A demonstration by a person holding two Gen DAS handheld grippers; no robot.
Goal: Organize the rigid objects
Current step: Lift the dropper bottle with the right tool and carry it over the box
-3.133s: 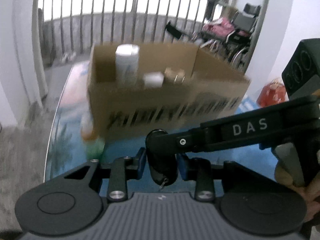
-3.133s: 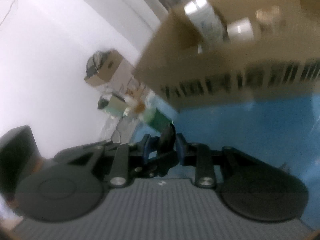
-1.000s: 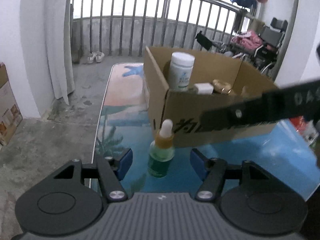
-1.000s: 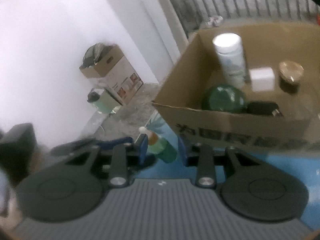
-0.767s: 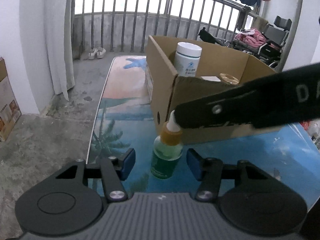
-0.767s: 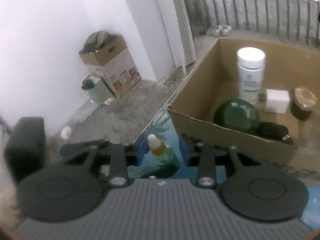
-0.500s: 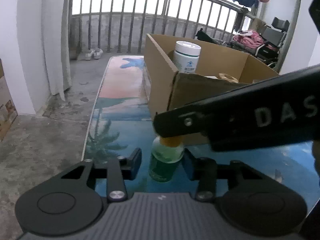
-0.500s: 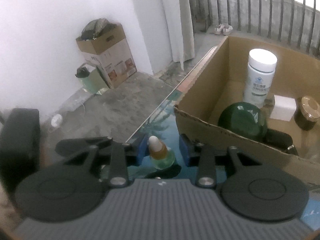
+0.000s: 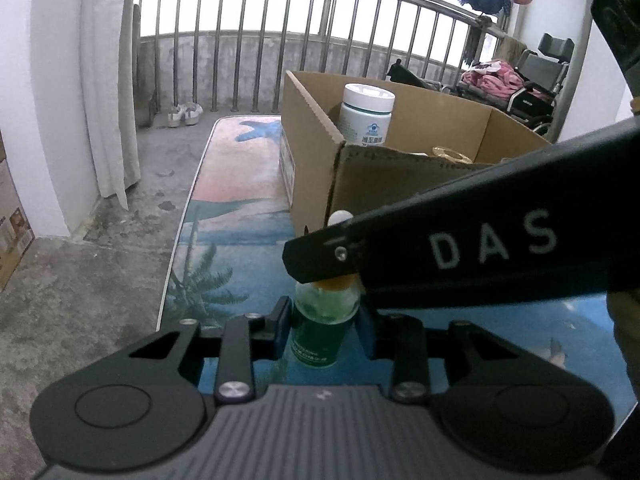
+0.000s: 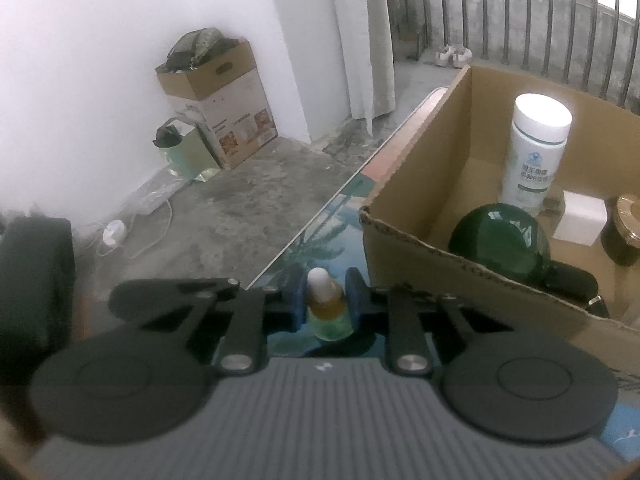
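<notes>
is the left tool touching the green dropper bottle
Touching. The left wrist view shows the left tool with both pads against the green dropper bottle, no gap either side.

White capital letters "DAS" run along the black arm of the right gripper (image 9: 320, 264) where it crosses the left wrist view. A white bottle (image 9: 366, 120) standing in the cardboard box (image 9: 372, 184) carries a small round blue logo and two lines of green Chinese characters, too small to read with certainty. The green dropper bottle (image 9: 322, 330) has a line of pale print near its base, too fine to make out.
</notes>
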